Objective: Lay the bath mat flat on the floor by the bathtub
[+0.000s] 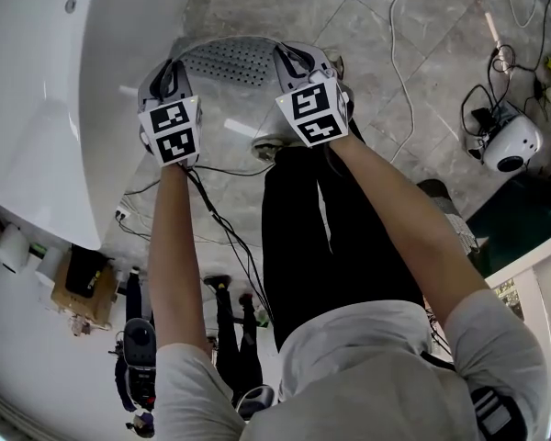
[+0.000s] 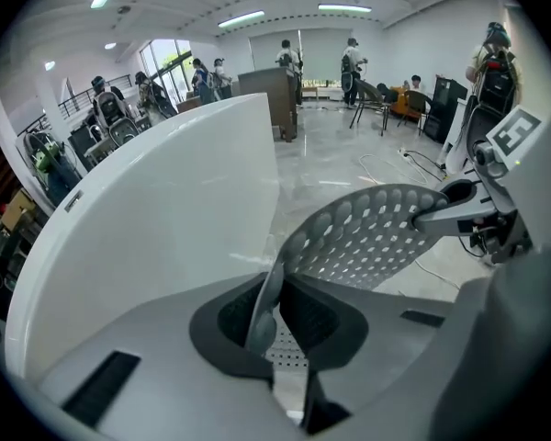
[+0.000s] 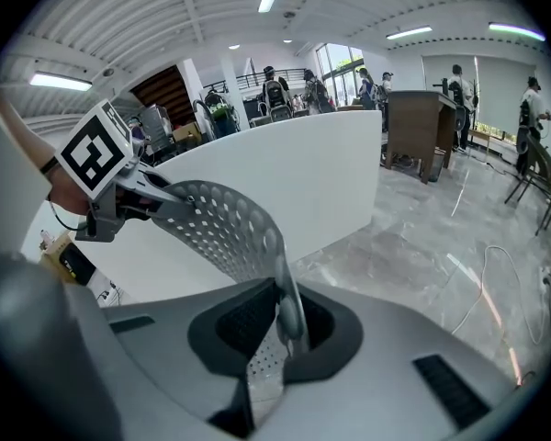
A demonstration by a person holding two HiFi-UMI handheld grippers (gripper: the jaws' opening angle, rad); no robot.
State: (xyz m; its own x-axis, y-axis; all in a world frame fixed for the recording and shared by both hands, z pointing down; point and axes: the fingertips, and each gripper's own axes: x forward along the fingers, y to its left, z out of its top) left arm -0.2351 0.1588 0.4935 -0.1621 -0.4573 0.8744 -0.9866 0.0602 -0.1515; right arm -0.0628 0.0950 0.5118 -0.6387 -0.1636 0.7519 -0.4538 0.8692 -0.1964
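Note:
A grey perforated bath mat [image 1: 230,61] hangs stretched between my two grippers, above the marble floor beside the white bathtub [image 1: 64,108]. My left gripper [image 1: 170,81] is shut on one corner of the mat [image 2: 349,237], its dark pads pinching the edge. My right gripper [image 1: 308,67] is shut on the opposite corner of the mat [image 3: 230,228]. Each gripper view shows the other gripper holding the mat's far end: the right gripper [image 2: 482,211] at the right of the left gripper view, the left gripper [image 3: 119,200] at the left of the right gripper view. The mat is off the floor, bowed between the jaws.
The bathtub wall [image 3: 285,182] curves close on the left. Cables [image 1: 404,53] trail over the marble floor [image 1: 422,26], with a white device [image 1: 510,145] at the right. A person's legs [image 1: 321,237] stand just behind the mat. Several people stand far off in the room.

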